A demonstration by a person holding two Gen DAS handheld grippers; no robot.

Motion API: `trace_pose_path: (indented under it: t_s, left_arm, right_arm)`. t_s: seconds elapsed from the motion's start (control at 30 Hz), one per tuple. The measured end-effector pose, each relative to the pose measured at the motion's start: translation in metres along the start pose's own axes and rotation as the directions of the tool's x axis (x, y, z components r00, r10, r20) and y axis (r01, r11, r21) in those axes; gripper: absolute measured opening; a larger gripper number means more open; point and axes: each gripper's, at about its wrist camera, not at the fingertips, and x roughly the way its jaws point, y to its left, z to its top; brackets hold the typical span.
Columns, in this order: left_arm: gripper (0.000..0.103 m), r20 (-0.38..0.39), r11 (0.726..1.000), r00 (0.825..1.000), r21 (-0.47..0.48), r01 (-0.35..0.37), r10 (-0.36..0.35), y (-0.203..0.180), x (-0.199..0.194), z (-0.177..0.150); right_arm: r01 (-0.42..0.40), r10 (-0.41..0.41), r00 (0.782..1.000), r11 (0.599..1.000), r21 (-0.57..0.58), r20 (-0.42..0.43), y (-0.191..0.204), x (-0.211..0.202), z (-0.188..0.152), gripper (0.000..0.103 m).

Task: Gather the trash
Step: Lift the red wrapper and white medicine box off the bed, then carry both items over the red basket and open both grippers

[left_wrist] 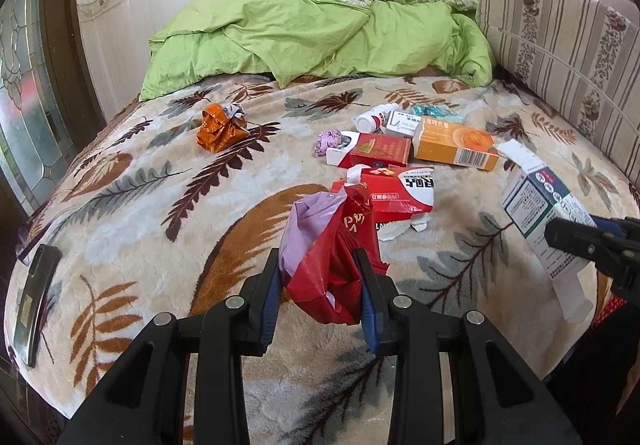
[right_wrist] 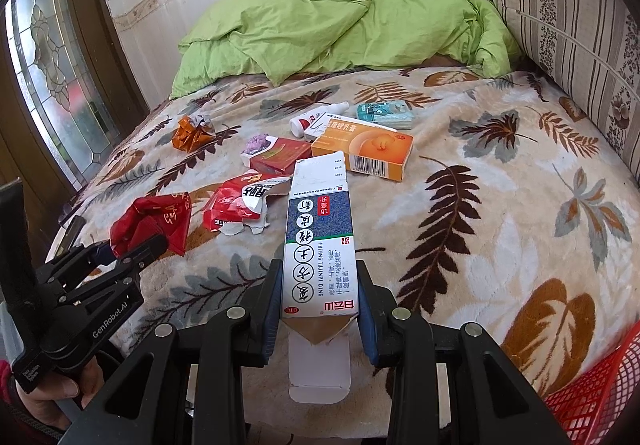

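Gripping an opened blue-and-white carton (right_wrist: 318, 245) lengthwise in the right gripper (right_wrist: 318, 297), long axis running straight ahead along the fingers; left gripper (left_wrist: 318, 285) clenched on a crumpled red bag (left_wrist: 332, 265). Red mesh basket (right_wrist: 596, 381) low to the right, nearer the right hand; remaining litter farther ahead.

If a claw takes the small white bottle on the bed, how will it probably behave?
The white bottle lies on its side, so a push probably rolls it. It looks like smooth, rigid plastic, likely slippery. The plush blanket may slow it.
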Motion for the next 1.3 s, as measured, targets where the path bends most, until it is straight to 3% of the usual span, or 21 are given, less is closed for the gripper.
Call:
trace_pose_path:
  t_s: [0.23, 0.53, 0.7, 0.87, 0.97, 1.07, 1.3]
  left_arm:
    - [0.033, -0.048, 0.999, 0.998, -0.015, 0.040, -0.040, -0.006, -0.008, 0.000]
    - [0.033, -0.044, 0.997, 0.996, 0.021, 0.077, -0.076, -0.027, -0.025, 0.013]
    - [0.033, -0.022, 0.991, 0.993, 0.062, 0.115, -0.114, -0.049, -0.038, 0.027]
    - [0.033, -0.006, 0.970, 0.979, 0.130, 0.203, -0.204, -0.089, -0.055, 0.042]
    - [0.033, -0.016, 0.945, 0.960, 0.174, 0.277, -0.279, -0.121, -0.063, 0.047]
    - [0.033, -0.052, 0.905, 0.929, 0.213, 0.370, -0.367, -0.162, -0.069, 0.052]
    - [0.033, -0.165, 0.779, 0.825, 0.272, 0.565, -0.540, -0.262, -0.083, 0.053]
  right_arm:
    - [-0.013, 0.013, 1.000, 0.999, 0.043, 0.007, -0.006, -0.012, 0.001, 0.035]
    - [-0.012, 0.006, 0.999, 0.993, 0.119, 0.050, -0.031, -0.047, 0.002, 0.035]
    - [0.013, -0.032, 0.995, 0.983, 0.184, 0.099, -0.064, -0.083, -0.001, 0.035]
    - [0.074, -0.115, 0.985, 0.954, 0.290, 0.126, -0.113, -0.124, -0.017, 0.035]
    - [0.127, -0.184, 0.975, 0.920, 0.370, 0.123, -0.150, -0.152, -0.036, 0.035]
    - [0.187, -0.258, 0.960, 0.876, 0.445, 0.106, -0.186, -0.175, -0.058, 0.035]
    - [0.276, -0.365, 0.930, 0.765, 0.581, 0.038, -0.250, -0.216, -0.108, 0.035]
